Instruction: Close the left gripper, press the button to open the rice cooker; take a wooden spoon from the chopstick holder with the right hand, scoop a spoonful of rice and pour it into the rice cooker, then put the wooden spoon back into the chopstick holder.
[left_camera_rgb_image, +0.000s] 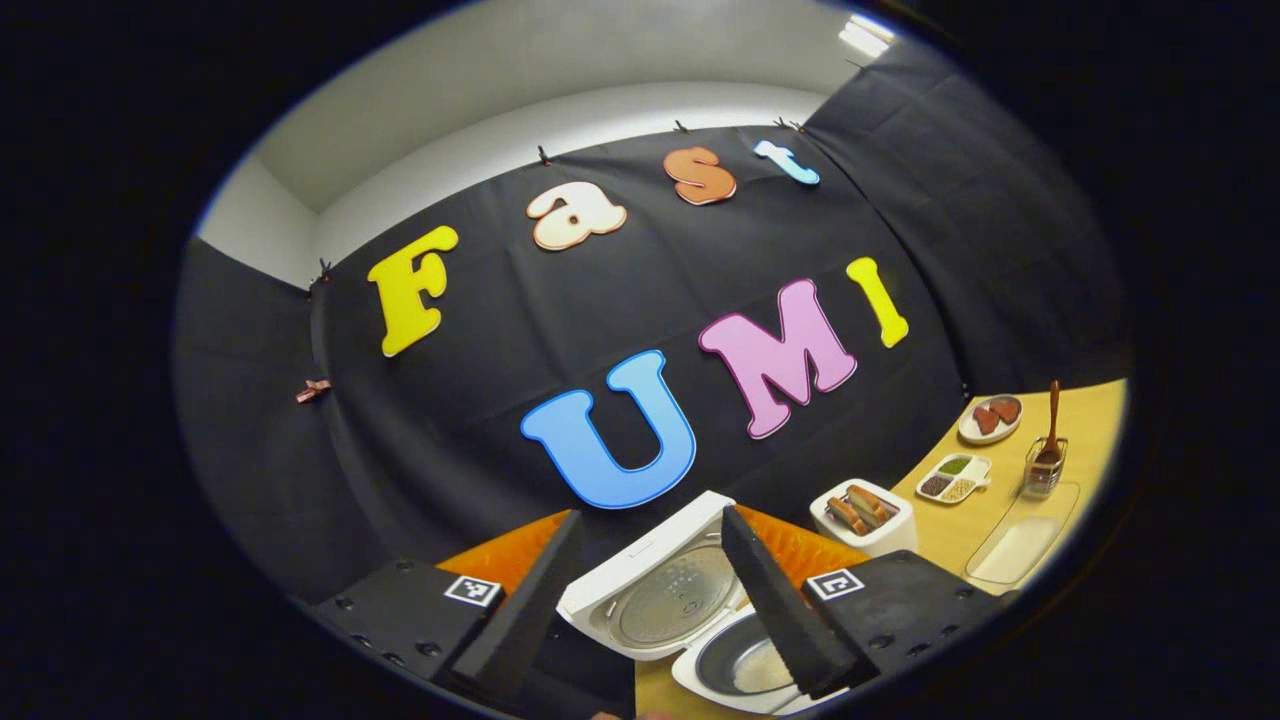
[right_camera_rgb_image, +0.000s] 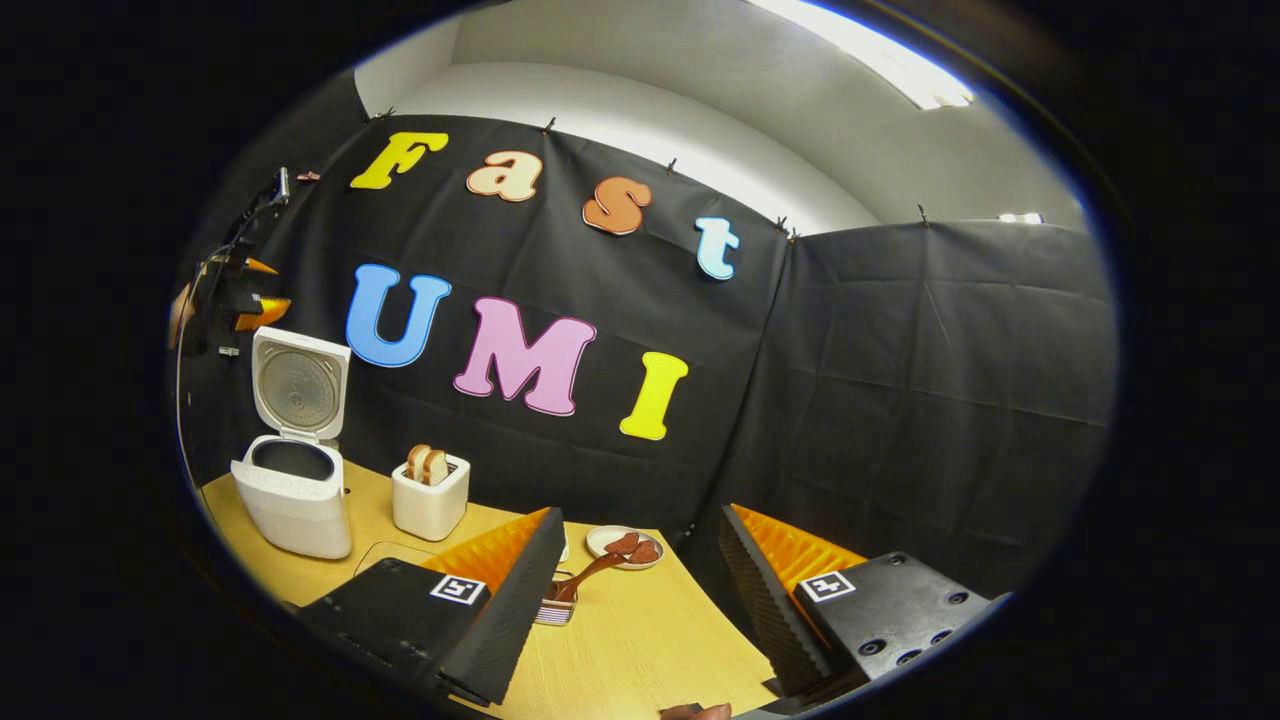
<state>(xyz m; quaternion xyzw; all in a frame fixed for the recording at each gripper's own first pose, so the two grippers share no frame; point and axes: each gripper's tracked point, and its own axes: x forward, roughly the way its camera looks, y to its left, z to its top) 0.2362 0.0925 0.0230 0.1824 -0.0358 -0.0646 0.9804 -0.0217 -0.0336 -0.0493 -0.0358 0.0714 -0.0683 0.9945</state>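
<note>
1. Standing in the chopstick holder (left_camera_rgb_image: 1042, 478), the wooden spoon (left_camera_rgb_image: 1052, 420) has its handle up and nothing gripping it; in the right gripper view the same wooden spoon (right_camera_rgb_image: 590, 573) leans out of the holder (right_camera_rgb_image: 555, 605) just past one finger of the right tongs.
2. Open already is the rice cooker (left_camera_rgb_image: 700, 620), its lid (right_camera_rgb_image: 298, 385) tipped upright and the inner pot showing, so I judge the button press done (whether rice is already in the pot I cannot tell).
3. What is left cannot be settled from this alone: either the spoon has yet to be taken, or it is already back and the work is finished.
4. Left tongs (left_camera_rgb_image: 650, 580) are spread wide, holding nothing, hovering directly above the open cooker, well apart from the spoon at the far side of the counter (left_camera_rgb_image: 1090, 420).
5. Right tongs (right_camera_rgb_image: 640, 600) are also spread and empty, with the spoon near them and slightly to their left, above the counter (right_camera_rgb_image: 650, 650).
</note>
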